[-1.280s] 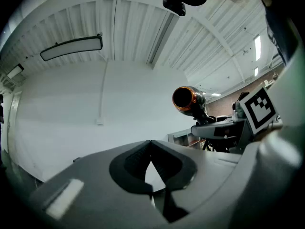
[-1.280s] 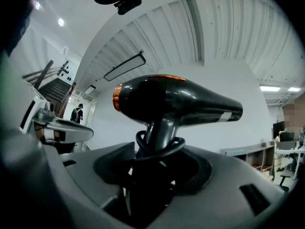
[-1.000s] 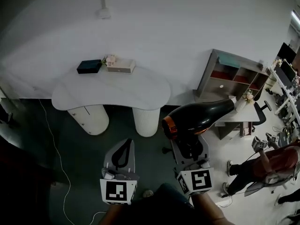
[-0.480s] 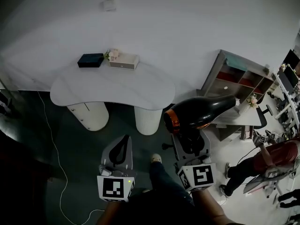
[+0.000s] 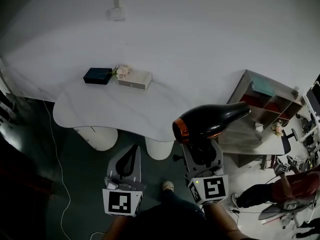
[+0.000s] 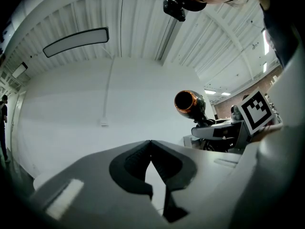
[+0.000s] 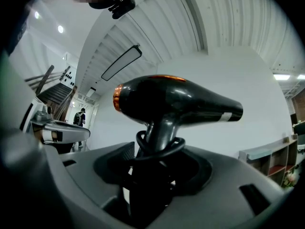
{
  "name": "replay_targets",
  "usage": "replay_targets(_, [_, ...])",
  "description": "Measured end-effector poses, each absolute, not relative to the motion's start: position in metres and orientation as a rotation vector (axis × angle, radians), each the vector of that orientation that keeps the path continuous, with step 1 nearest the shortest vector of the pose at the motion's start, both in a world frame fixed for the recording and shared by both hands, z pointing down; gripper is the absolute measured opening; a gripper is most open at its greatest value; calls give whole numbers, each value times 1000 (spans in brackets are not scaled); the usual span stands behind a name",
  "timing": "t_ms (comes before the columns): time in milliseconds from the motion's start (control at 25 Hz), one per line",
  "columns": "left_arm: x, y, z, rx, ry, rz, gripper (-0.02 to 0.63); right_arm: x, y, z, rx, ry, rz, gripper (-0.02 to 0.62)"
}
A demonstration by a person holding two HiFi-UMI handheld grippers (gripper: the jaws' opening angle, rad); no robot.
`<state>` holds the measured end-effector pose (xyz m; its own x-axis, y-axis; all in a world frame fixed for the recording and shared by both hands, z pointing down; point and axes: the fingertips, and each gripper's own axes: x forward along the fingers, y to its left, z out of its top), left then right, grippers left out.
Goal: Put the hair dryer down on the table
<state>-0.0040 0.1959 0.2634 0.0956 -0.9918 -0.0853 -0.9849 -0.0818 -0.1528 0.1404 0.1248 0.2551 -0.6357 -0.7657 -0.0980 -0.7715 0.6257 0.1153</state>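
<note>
The black hair dryer (image 5: 210, 123) with a copper ring at its mouth hangs in the air, its barrel level and pointing right. My right gripper (image 5: 202, 156) is shut on its handle, and a loop of black cord lies round the handle (image 7: 159, 142) just above the jaws. The dryer (image 7: 176, 101) fills the right gripper view. It is near the right end of the white curved table (image 5: 115, 109), well above it. My left gripper (image 5: 129, 165) is lower left, shut with nothing in it, its tips touching (image 6: 150, 143). The dryer (image 6: 188, 102) also shows from the left gripper view.
A dark box (image 5: 98, 75), a beige box (image 5: 135, 79) and small flowers (image 5: 121, 71) sit at the table's back edge. An open shelf unit (image 5: 265, 101) stands right. A person (image 5: 280, 189) is at lower right. A white cable (image 5: 57, 149) runs over the dark floor.
The table and shelf have slid lower and closer in the head view, so the dryer now overlaps the table's right end. Both grippers keep their hold and pose.
</note>
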Motion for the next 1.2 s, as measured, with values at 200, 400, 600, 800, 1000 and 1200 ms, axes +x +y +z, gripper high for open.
replay_targets(200, [-5,140,260,-2144,2056,-40,12,135,62,253,-1254,2827,233,239])
replay_targets(400, [-24,73,258,-2120,2132,-46,11,114,-10,253,-1210,2899,194,239])
replay_targets(600, [-26,63,274,-2085,2189,-54,12,108,-29,267,-1148,2898,194,239])
replay_targets(800, [-30,58,284,-2048,2224,-77,11,105,-38,282,-1109,2927,165,239])
replay_targets(1000, [-31,52,294,-2054,2207,-80,12,106,-42,292,-1124,2905,175,239])
replay_targets(1200, [-65,-17,293,-2147,2145,-90,11,72,-97,294,-1223,2922,176,239])
